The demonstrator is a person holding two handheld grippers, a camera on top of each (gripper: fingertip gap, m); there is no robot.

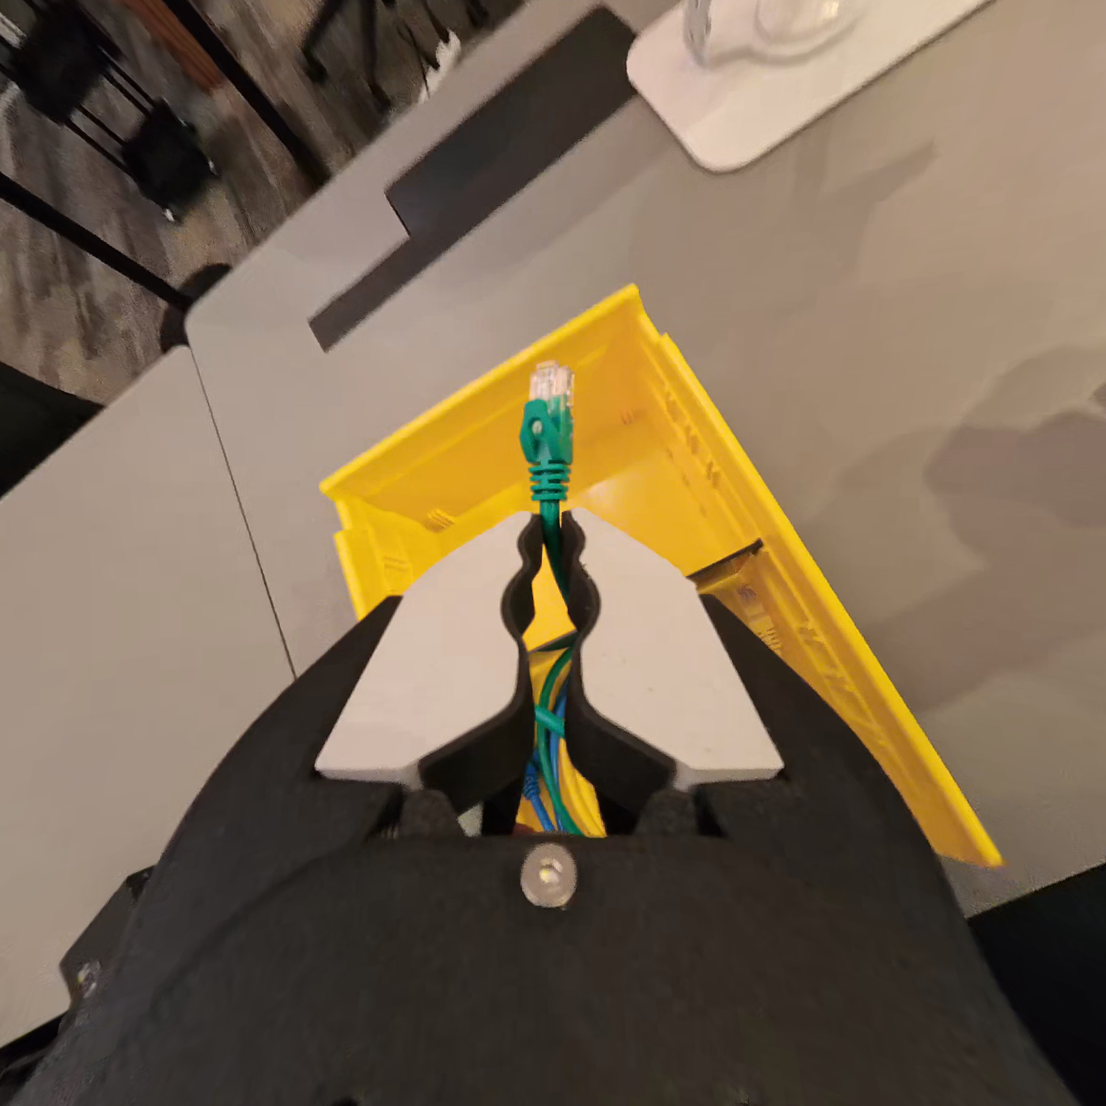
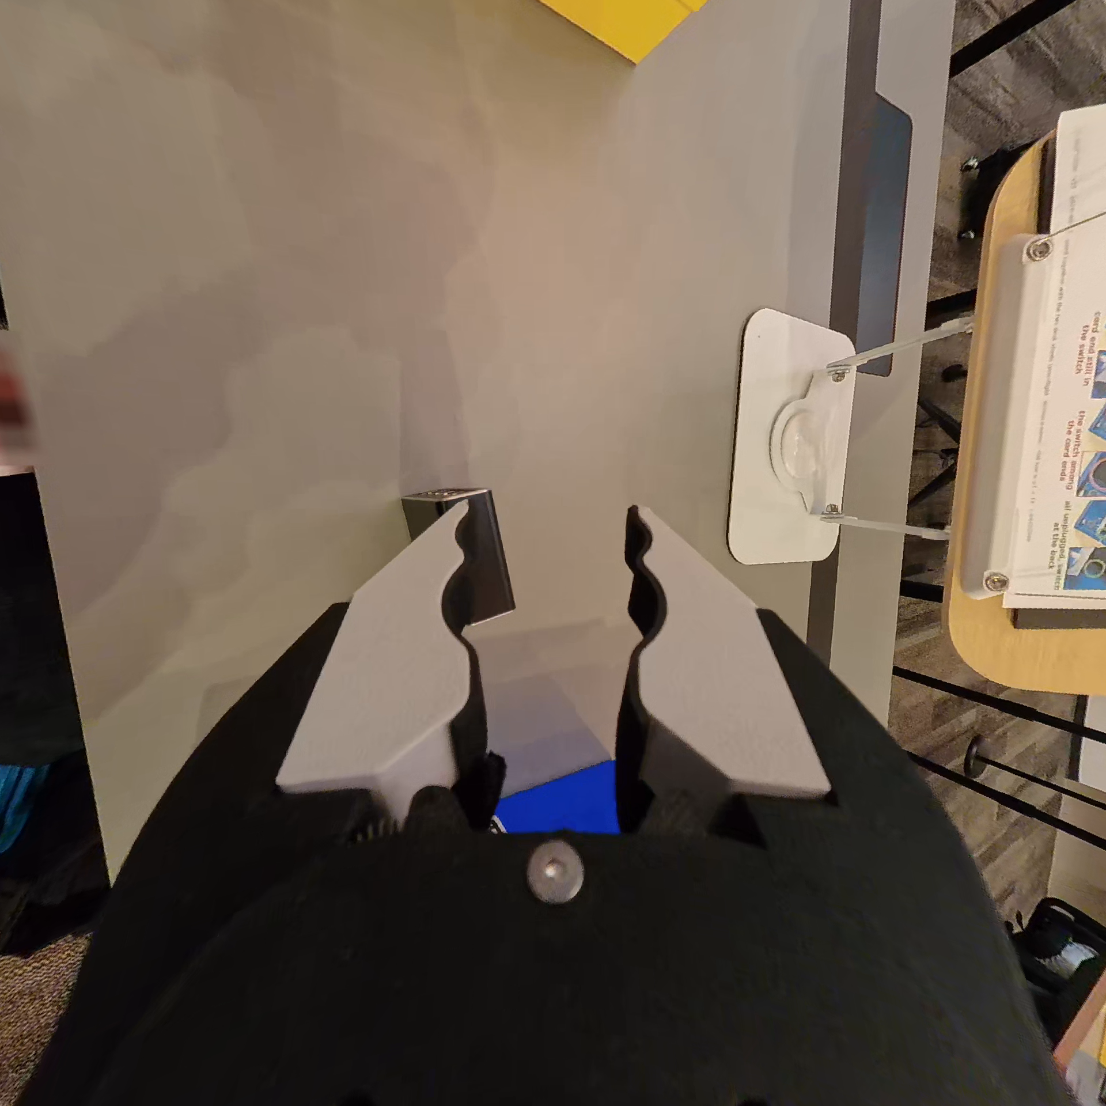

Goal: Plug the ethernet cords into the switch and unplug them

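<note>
The camera on my left claw point(image 1: 553, 514) looks forward and steeply down along its fingers, close above the yellow bin point(image 1: 688, 455) on the grey tabletop point(image 1: 778, 299). The camera on my right claw point(image 2: 547, 520) looks down on the same tabletop point(image 2: 269, 269). Both views share the bin point(image 2: 622, 24) and the white stand base point(image 1: 712, 102) point(image 2: 772, 371).

In the left wrist view, the gripper body hides the near end of the yellow bin point(image 1: 688, 455), and the green and blue cords point(image 1: 553, 772) vanish behind it at the lower centre. In the right wrist view, a finger point(image 2: 383, 652) covers part of the dark switch point(image 2: 488, 556); its ports are unreadable. A blue object point(image 2: 562, 799) shows only as a sliver.
</note>
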